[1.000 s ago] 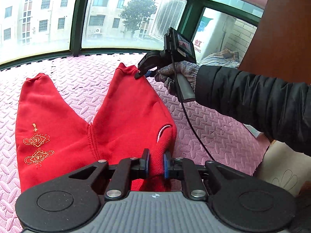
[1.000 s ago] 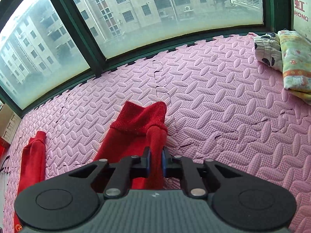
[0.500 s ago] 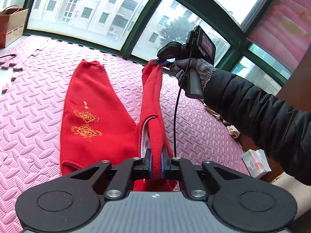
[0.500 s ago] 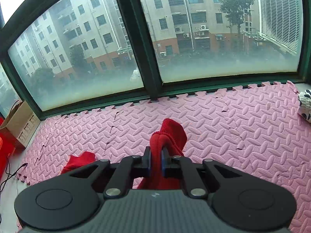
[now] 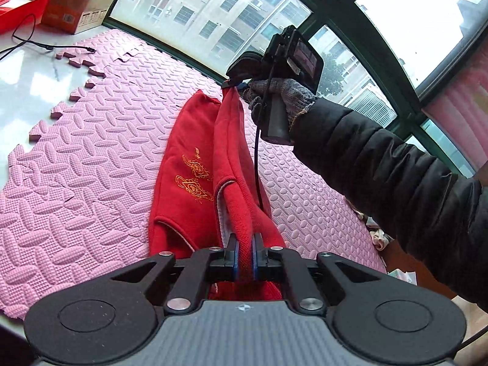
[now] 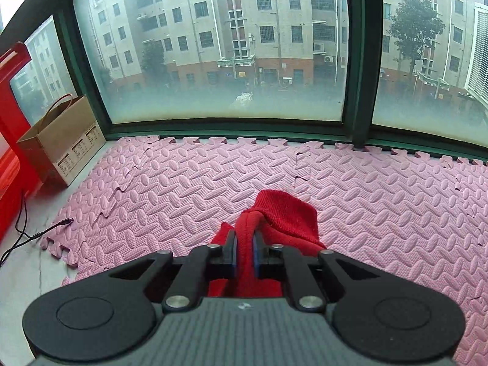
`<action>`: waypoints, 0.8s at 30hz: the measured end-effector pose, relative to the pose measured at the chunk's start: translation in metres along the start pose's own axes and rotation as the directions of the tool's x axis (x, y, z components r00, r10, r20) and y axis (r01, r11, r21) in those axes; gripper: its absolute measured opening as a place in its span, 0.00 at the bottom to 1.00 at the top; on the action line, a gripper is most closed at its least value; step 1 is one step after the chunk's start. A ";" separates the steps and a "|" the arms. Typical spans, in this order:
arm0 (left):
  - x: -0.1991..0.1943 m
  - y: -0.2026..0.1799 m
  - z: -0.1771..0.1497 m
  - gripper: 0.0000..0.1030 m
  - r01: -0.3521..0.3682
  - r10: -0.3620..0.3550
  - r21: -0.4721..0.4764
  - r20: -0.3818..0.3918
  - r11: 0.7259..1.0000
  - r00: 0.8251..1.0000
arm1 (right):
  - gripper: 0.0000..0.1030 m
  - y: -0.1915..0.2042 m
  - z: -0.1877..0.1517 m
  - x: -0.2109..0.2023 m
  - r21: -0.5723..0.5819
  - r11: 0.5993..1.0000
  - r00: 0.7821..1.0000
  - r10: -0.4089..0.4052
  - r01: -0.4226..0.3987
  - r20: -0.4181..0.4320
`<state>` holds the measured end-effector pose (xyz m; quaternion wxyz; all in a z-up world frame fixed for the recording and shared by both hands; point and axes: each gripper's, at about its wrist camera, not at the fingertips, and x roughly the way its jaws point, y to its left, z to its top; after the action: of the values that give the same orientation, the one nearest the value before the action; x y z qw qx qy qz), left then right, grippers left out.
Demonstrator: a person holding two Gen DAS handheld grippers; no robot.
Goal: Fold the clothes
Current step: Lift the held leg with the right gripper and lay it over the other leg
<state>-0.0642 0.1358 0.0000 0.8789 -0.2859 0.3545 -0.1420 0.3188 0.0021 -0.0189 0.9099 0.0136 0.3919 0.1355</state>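
The right gripper (image 5: 235, 84) has swung its trouser leg up and across since a second ago, and now that leg hangs over the other. One pair of red trousers (image 5: 189, 164), two grippers: the left gripper (image 5: 245, 253) has its fingers pinching the waist nearest us, the right's clamped on the far cuff. Beneath lies pink foam matting (image 5: 100, 140), one brown paper bag (image 6: 61, 140) and green-framed windows (image 6: 357, 61) beyond.

No legible text from here. Brown paper bag (image 6: 62, 140), far left of my right claw, has printed label panels on its side, too small to read. Gold embroidery on the red trousers (image 5: 195, 180) is ornament, not lettering.
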 end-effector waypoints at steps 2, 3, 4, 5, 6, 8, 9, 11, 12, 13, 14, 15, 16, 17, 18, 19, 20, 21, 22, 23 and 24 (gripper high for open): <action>-0.004 0.005 0.000 0.08 -0.012 0.012 -0.017 0.008 1.000 1.000 | 0.08 0.007 -0.002 0.007 0.005 1.000 1.000 0.025 -0.025 -0.013; -0.006 0.008 -0.002 0.08 -0.017 0.017 -0.029 0.011 0.999 1.000 | 0.10 0.010 -0.005 0.013 0.010 0.998 0.998 0.057 -0.056 -0.029; -0.006 0.011 -0.003 0.08 -0.023 0.023 -0.040 0.007 0.999 1.000 | 0.12 0.012 -0.007 0.018 0.016 0.996 0.995 0.088 -0.087 -0.043; -0.006 0.013 -0.004 0.08 -0.032 0.032 -0.051 0.001 0.998 0.999 | 0.12 0.013 -0.010 0.019 0.022 0.995 0.994 0.095 -0.094 -0.044; -0.006 0.016 -0.004 0.08 -0.038 0.039 -0.062 0.000 0.997 0.999 | 0.16 0.013 -0.011 0.020 0.028 0.994 0.993 0.108 -0.107 -0.044; -0.006 0.023 -0.005 0.08 -0.043 0.043 -0.088 -0.002 0.995 0.999 | 0.20 0.005 -0.010 0.017 0.058 0.985 0.985 0.167 -0.164 -0.051; -0.007 0.026 -0.005 0.09 -0.041 0.041 -0.099 -0.001 0.994 0.999 | 0.20 0.002 -0.009 0.015 0.061 0.984 0.984 0.171 -0.168 -0.054; -0.007 0.029 -0.006 0.09 -0.039 0.039 -0.109 -0.003 0.993 0.999 | 0.20 -0.002 -0.006 0.008 0.019 0.985 0.982 0.175 -0.174 -0.068; -0.007 0.030 -0.006 0.09 -0.038 0.038 -0.110 -0.005 0.993 0.999 | 0.20 -0.003 -0.005 0.003 -0.008 0.986 0.984 0.163 -0.164 -0.074; -0.006 0.031 -0.006 0.09 -0.040 0.039 -0.112 -0.010 0.993 0.999 | 0.21 -0.005 -0.004 -0.002 -0.036 0.988 0.987 0.144 -0.147 -0.075; -0.006 0.032 -0.006 0.09 -0.042 0.040 -0.115 -0.014 0.993 0.999 | 0.21 -0.008 -0.003 -0.007 -0.061 0.988 0.987 0.138 -0.144 -0.083; -0.006 0.033 -0.006 0.09 -0.044 0.042 -0.119 -0.017 0.992 0.999 | 0.21 -0.010 -0.005 -0.011 -0.083 0.984 0.984 0.148 -0.156 -0.099; -0.006 0.034 -0.006 0.09 -0.045 0.043 -0.123 -0.020 0.991 0.999 | 0.21 -0.012 -0.007 -0.015 -0.104 0.980 0.981 0.156 -0.168 -0.114; -0.006 0.035 -0.005 0.10 -0.046 0.044 -0.125 -0.019 0.991 0.999 | 0.21 -0.014 -0.009 -0.020 -0.125 0.976 0.978 0.165 -0.181 -0.129; -0.007 0.036 -0.005 0.10 -0.047 0.045 -0.127 -0.018 0.991 0.999 | 0.21 -0.014 -0.013 -0.024 -0.152 0.970 0.975 0.167 -0.189 -0.146; -0.008 0.037 -0.004 0.10 -0.049 0.048 -0.127 -0.014 0.991 0.999 | 0.21 -0.012 -0.018 -0.027 -0.187 0.963 0.973 0.164 -0.194 -0.165; -0.008 0.037 -0.004 0.10 -0.052 0.051 -0.127 -0.010 0.991 0.999 | 0.21 -0.011 -0.025 -0.030 -0.218 0.955 0.969 0.163 -0.203 -0.188; -0.009 0.037 -0.003 0.10 -0.055 0.055 -0.126 -0.007 0.990 0.998 | 0.22 -0.009 -0.032 -0.033 -0.247 0.945 0.963 0.164 -0.216 -0.214; -0.010 0.038 -0.003 0.10 -0.060 0.060 -0.125 -0.006 0.990 0.998 | 0.25 -0.007 -0.040 -0.037 -0.274 0.935 0.959 0.161 -0.224 -0.234; -0.011 0.038 -0.003 0.11 -0.065 0.065 -0.124 -0.004 0.990 0.998 | 0.26 -0.003 -0.049 -0.042 -0.304 0.924 0.956 0.159 -0.233 -0.248; -0.012 0.038 -0.003 0.11 -0.070 0.070 -0.122 -0.001 0.990 0.998 | 0.26 0.001 -0.057 -0.046 -0.330 0.911 0.952 0.163 -0.247 -0.260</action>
<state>-0.0731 0.1707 -0.0183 0.8647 -0.3268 0.3710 -0.0886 0.2470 -0.0134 -0.0254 0.8267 -0.1271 0.4583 0.3007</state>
